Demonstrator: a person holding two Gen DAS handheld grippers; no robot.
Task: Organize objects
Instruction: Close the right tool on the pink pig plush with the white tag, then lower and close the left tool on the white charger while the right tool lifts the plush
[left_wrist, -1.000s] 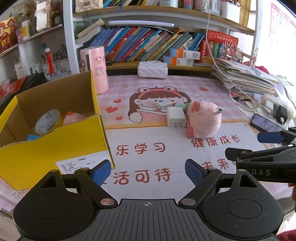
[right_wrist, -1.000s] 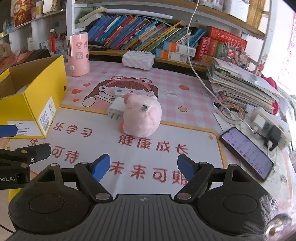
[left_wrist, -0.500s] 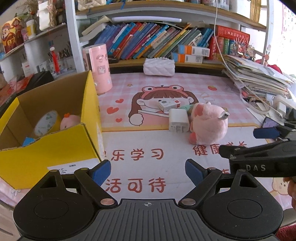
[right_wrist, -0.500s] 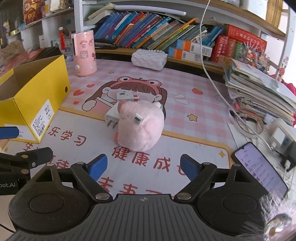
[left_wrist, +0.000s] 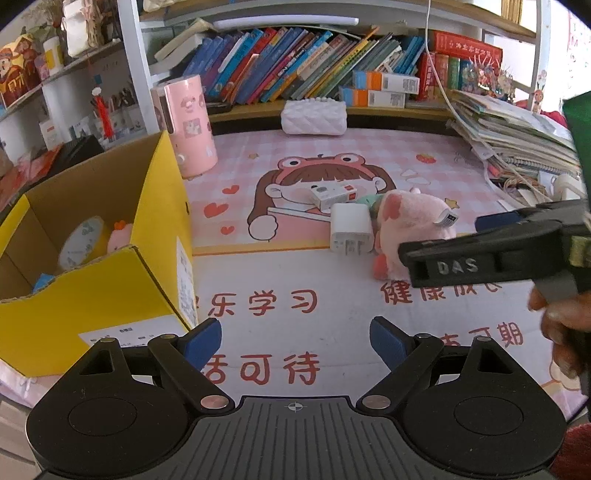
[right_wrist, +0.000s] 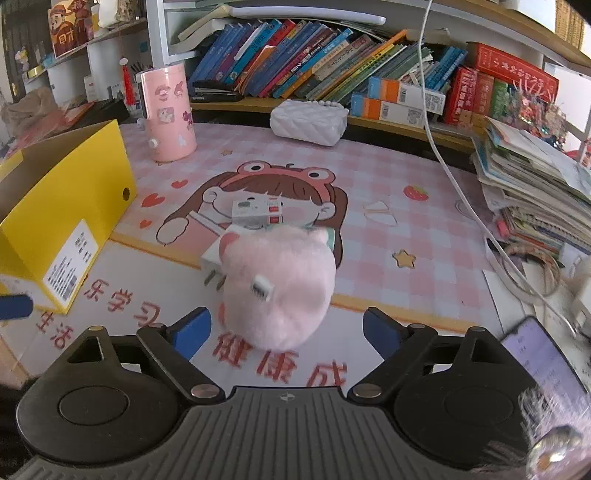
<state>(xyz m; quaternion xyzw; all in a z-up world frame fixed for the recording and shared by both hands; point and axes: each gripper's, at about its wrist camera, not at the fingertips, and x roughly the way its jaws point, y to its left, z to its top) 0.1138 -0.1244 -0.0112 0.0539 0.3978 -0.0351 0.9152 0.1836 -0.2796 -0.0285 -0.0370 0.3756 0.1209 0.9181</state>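
Between your right gripper's (right_wrist: 286, 326) wide-apart jaws sits the soft, light pink plush toy (right_wrist: 279, 284); squeeze its round middle. Your left gripper (left_wrist: 295, 345) waits with its jaws apart too.

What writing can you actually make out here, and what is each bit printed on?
"DAS": raised letters on the right tongs.
"乐学习" and "活可待": red characters on the desk mat.
"健康成": red characters on the same mat, below the pink plush toy.
Labels on the yellow box, the plush's tag, the small white box, the phone screen and the book spines: too small or blurred to read.
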